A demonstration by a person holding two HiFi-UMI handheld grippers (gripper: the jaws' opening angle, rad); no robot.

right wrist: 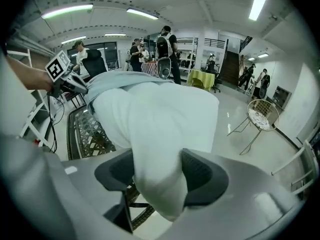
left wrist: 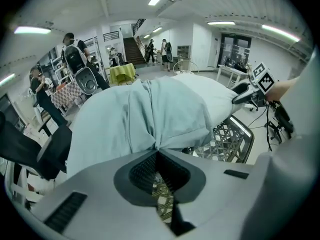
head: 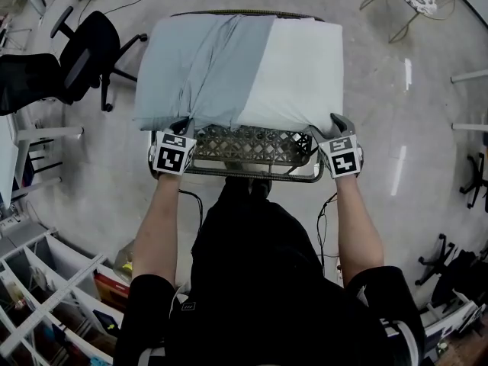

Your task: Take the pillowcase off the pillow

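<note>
The person wears a black short-sleeved top point(head: 252, 273) that fills the lower middle of the head view, its sleeves point(head: 149, 300) ending above the elbows. The left tongs point(head: 181, 126) and right tongs point(head: 335, 122) have smooth light-grey shells, each bearing a cube point(head: 174, 157) with black-and-white square markers. Their pads point(left wrist: 142, 170) are dark grey and finely ribbed, and narrow black slots point(left wrist: 65, 211) sit in the shell.

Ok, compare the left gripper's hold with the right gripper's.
The left gripper pinches a fold of the blue-grey pillowcase, fingers nearly together; the right gripper clamps a corner of the bare white pillow, fingers well apart. The left gripper sits at the covered end, the right gripper at the uncovered end. Both grip the near edge, over the lattice table.
</note>
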